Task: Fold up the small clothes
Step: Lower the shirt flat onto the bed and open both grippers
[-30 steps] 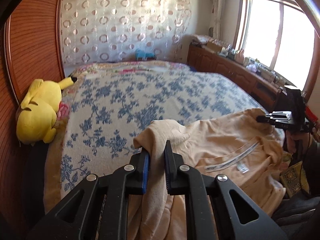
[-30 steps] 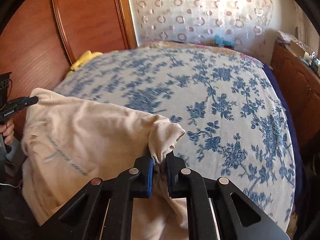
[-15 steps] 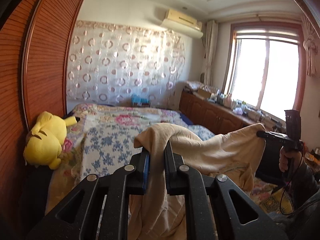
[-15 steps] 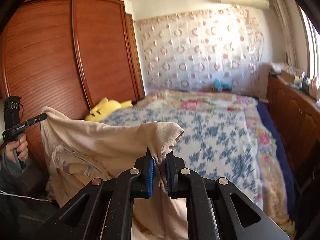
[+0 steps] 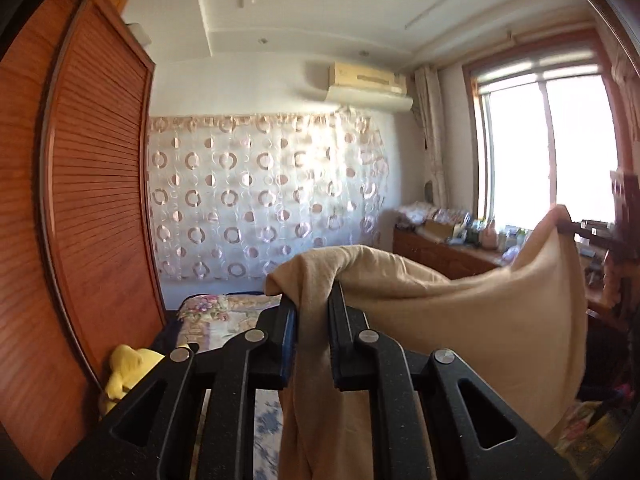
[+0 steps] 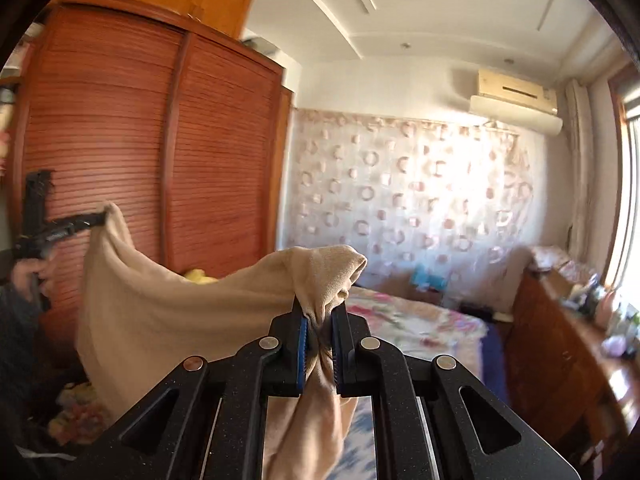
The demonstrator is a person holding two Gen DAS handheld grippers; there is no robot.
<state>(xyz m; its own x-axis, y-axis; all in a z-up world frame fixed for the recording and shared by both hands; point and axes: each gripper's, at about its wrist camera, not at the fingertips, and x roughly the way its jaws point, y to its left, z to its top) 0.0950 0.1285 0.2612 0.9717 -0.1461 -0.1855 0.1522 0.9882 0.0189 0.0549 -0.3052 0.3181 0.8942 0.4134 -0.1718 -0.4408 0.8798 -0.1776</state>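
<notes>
A beige garment [image 5: 460, 320] hangs spread in the air between both grippers, high above the bed. In the left wrist view my left gripper [image 5: 312, 300] pinches one bunched corner; its jaws are opening slightly, with the cloth still filling the gap between them. The right gripper [image 5: 592, 232] shows at the far right edge, holding the other corner. In the right wrist view my right gripper [image 6: 319, 312] is shut on a bunched corner of the garment [image 6: 160, 312]. The left gripper [image 6: 72, 226], in a hand, grips the far corner at the left.
The bed [image 6: 400, 320] with a flowered cover lies below. A yellow plush toy [image 5: 128, 368] sits by the wooden wardrobe [image 5: 88, 200]. A cluttered wooden dresser [image 6: 560, 340] runs under the bright window [image 5: 540, 148].
Both grippers have risen steeply and tilted up towards level, lifting the garment off the bed until it hangs in the air. The bed has dropped low in both views.
</notes>
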